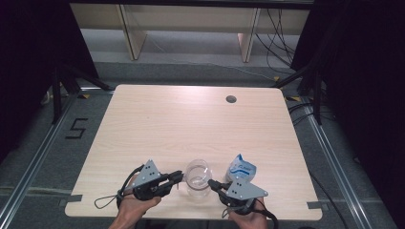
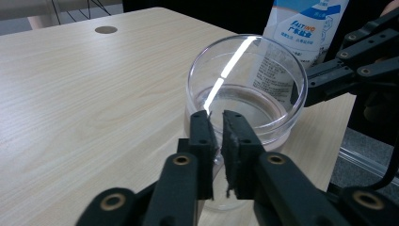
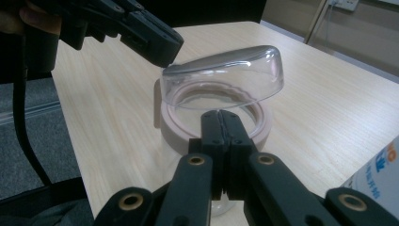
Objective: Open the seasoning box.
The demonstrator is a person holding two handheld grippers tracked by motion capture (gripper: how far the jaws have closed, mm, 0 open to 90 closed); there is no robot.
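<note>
Both grippers sat at table's near edge: R jaws pinched shut on clear jar's rim, L jaws barely parted beside lid. Jar looked light, slick, fragile; grip pink collar.

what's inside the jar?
Nothing visible: through the open mouth the clear jar looks empty, with only glare on its bottom. Its hinged lid stands tilted up. The lower part sits behind the gripper, so it can't be checked.

A light wooden table carries a clear jar and a white-blue packet near its front edge.
</note>
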